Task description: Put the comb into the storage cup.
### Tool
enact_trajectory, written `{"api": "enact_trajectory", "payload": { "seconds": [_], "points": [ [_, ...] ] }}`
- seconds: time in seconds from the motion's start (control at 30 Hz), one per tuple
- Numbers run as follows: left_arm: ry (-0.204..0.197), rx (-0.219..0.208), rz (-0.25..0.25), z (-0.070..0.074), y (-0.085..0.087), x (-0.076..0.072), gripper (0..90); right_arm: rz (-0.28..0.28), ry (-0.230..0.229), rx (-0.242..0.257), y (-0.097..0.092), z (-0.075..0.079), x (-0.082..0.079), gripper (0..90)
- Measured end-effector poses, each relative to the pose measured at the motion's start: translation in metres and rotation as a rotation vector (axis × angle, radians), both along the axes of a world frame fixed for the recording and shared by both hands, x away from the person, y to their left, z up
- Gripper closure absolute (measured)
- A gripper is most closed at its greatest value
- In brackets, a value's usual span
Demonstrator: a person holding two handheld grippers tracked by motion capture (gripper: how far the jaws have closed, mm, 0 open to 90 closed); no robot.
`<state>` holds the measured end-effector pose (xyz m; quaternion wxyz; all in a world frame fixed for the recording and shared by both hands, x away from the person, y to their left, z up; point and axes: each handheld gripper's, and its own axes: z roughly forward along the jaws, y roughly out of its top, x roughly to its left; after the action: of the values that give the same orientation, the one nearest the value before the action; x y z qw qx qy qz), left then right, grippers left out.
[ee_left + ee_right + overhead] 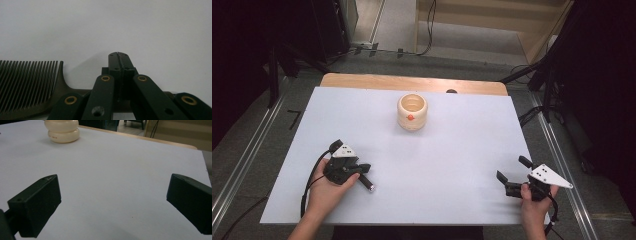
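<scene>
**Comb caught in the left tongs**

Comb [30, 85] is dark, with many thin teeth in a row. In the left gripper view its teeth stick out to the left of the jaws, and its handle runs across under them. The left gripper [119, 56] has its jaws pressed tight together, and the comb's handle looks pinched low down in them. From above, the left gripper [362, 172] sits near the front left of the white table [452, 160], in the person's left hand [329, 192]. A thin dark stick with a shiny tip pokes out from it onto the table; that is the end of the comb [367, 184].

The right gripper [512, 177] is well apart from the comb, at the front right of the table, held by the right hand [534, 200]. Its jaws stand wide open with nothing between them, and in the right gripper view bare table shows in the gap.

A cream cup [412, 111] stands at the back middle of the table, far from both tongs. It has a small orange mark on its side. In the right gripper view the cream cup [62, 131] has tiny writing near its bottom, too small to read.
</scene>
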<state>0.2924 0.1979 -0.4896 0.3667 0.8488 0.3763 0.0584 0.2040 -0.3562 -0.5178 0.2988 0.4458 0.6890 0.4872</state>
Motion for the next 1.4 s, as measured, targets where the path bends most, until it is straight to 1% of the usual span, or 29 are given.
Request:
{"api": "enact_trajectory", "payload": {
  "seconds": [0.07, 0.17, 0.3, 0.33, 0.47, 0.6, 0.7, 0.8, 0.83, 0.87, 1.0, 1.1, 1.27, 1.33, 1.4],
  "points": [
    [-0.010, -0.019, 0.005, 0.002, 0.001, -0.001, 90.0, 0.000, -0.001, -0.001, 0.000, 0.000, 0.000, 0.0],
    [-0.020, -0.017, 0.004, 0.005, 0.002, -0.003, 90.0, 0.000, 0.002, -0.003, 0.000, 0.000, 0.000, 0.0],
    [-0.011, -0.019, -0.011, 0.003, 0.001, -0.005, 90.0, 0.000, 0.001, -0.005, 0.000, 0.000, 0.000, 0.0],
    [-0.007, -0.010, -0.019, 0.002, 0.001, -0.007, 90.0, 0.000, 0.001, -0.004, 0.000, 0.000, 0.000, 0.0],
    [0.009, -0.003, -0.033, -0.003, -0.001, -0.013, 90.0, 0.001, 0.000, -0.005, 0.000, 0.000, 0.000, 0.0],
    [0.018, 0.007, -0.032, -0.005, 0.002, -0.018, 90.0, 0.002, 0.001, -0.005, 0.000, 0.000, 0.000, 0.0],
    [0.020, 0.010, -0.021, -0.005, 0.007, -0.022, 90.0, 0.002, 0.001, -0.004, 0.000, 0.000, 0.000, 0.0],
    [0.020, 0.024, -0.018, -0.005, 0.012, -0.024, 90.0, 0.001, 0.001, -0.006, 0.000, 0.000, 0.000, 0.0],
    [0.021, 0.025, -0.011, -0.005, 0.014, -0.025, 90.0, 0.001, 0.001, -0.006, 0.000, 0.000, 0.000, 0.0],
    [0.019, 0.035, -0.004, -0.004, 0.017, -0.026, 90.0, 0.001, 0.002, -0.006, 0.001, 0.000, 0.000, 0.0],
    [0.021, 0.037, 0.016, -0.004, 0.026, -0.026, 90.0, 0.002, 0.003, -0.006, 0.000, 0.000, 0.000, 0.0],
    [0.019, 0.033, 0.041, -0.004, 0.034, -0.025, 90.0, 0.001, 0.003, -0.006, 0.001, 0.000, 0.000, 0.0],
    [0.014, 0.031, 0.064, -0.004, 0.043, -0.022, 90.0, 0.000, 0.004, -0.006, 0.001, 0.000, 0.000, 0.0],
    [0.013, 0.033, 0.064, -0.003, 0.045, -0.022, 90.0, 0.001, 0.004, -0.006, 0.001, 0.000, 0.000, 0.0],
    [0.014, 0.011, 0.051, -0.001, 0.046, -0.022, 90.0, 0.001, 0.004, -0.006, 0.001, 0.000, 0.000, 0.0]
  ]
}}
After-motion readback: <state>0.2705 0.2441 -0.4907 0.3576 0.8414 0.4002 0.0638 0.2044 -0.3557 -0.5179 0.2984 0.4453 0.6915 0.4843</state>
